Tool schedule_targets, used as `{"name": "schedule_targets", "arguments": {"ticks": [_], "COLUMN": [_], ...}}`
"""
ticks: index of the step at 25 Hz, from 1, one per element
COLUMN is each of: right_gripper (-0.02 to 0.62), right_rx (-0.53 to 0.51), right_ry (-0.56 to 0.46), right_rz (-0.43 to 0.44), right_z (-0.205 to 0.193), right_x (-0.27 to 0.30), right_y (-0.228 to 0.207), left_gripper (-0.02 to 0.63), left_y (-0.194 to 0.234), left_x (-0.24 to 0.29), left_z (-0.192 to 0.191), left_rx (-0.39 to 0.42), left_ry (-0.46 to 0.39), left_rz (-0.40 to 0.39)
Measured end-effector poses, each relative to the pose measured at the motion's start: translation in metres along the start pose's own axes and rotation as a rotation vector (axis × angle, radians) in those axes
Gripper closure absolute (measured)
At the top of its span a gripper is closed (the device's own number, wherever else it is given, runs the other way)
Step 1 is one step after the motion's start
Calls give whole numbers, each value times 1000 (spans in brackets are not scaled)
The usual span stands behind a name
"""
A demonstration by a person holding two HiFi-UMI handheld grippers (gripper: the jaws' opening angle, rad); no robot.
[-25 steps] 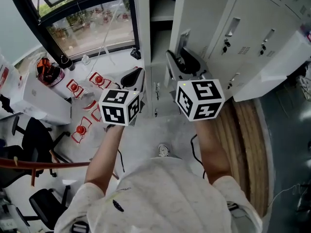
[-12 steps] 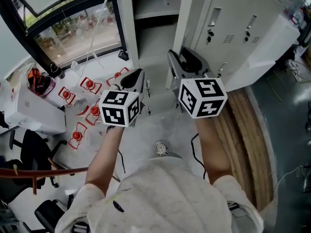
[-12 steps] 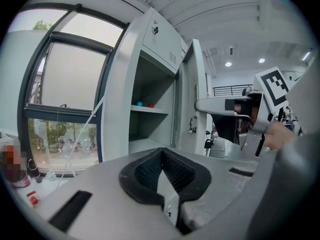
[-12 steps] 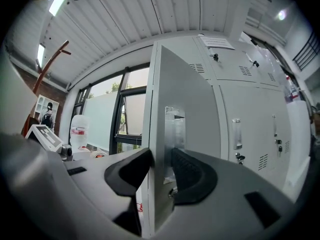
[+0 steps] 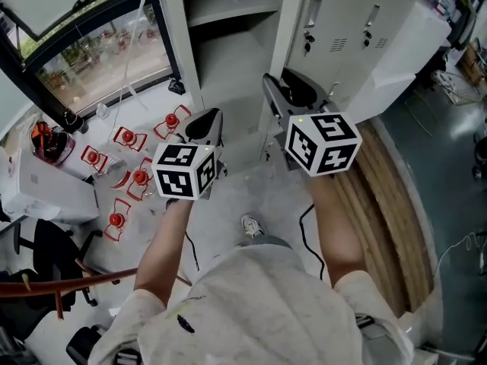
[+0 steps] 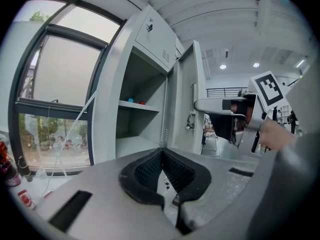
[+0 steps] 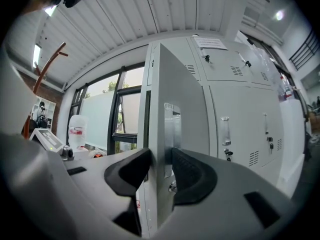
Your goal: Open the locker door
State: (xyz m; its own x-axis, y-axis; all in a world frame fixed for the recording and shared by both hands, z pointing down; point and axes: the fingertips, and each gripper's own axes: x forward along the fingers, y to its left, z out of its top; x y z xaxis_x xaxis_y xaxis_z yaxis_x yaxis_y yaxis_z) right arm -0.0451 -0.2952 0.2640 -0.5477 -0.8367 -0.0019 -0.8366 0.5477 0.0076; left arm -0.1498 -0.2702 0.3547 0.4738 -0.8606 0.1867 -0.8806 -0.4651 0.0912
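Locker door (image 5: 292, 48) stands swung out from its cabinet, seen edge-on from the head view, running down toward the person. Its free edge sits between the pads of the right claw (image 5: 292, 91). In the right gripper view the door (image 7: 182, 109) fills the gap of the right claw (image 7: 161, 170), one black pad (image 7: 127, 173) against the window-side face and the other against the face with the metal handle plate (image 7: 172, 134). So the right claw is clamped on the door edge.

Left claw (image 5: 205, 125) is held just left of the door, apart from it, pointing into the open locker. In the left gripper view the pads of the left claw (image 6: 162, 155) meet at the tips with nothing between them, so it is closed and empty.

Inside the open compartment is a shelf (image 6: 134, 104) with a small blue thing (image 6: 131, 100) and a small red thing (image 6: 141, 102) on it; too small to tell what they are.

Right of the open door are neighbouring lockers (image 5: 358, 21), closed, with keys in the locks. Left of the cabinet is a black-framed window (image 5: 84, 59). On the floor below it lie several red-and-white items (image 5: 141, 177). A black chair (image 5: 46, 249) is at the far left, and a wooden strip (image 5: 388, 204) runs along the floor on the right.
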Motion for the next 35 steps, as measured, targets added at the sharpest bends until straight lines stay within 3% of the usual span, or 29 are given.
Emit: {"name": "schedule_targets", "arguments": {"ticks": [16, 35], "right_gripper": [466, 506], "right_rx": [-8, -8], "right_ry": [-11, -17], "right_rz": [-101, -163], "right_z": [0, -1], "right_x": [-32, -70], "right_y": [-36, -102], "left_gripper": [600, 600], "left_y": [-39, -95], "left_x": [26, 68], "left_z": [10, 12], "left_rx": [34, 44], "left_ry": [3, 16], "left_rz": [-135, -173]}}
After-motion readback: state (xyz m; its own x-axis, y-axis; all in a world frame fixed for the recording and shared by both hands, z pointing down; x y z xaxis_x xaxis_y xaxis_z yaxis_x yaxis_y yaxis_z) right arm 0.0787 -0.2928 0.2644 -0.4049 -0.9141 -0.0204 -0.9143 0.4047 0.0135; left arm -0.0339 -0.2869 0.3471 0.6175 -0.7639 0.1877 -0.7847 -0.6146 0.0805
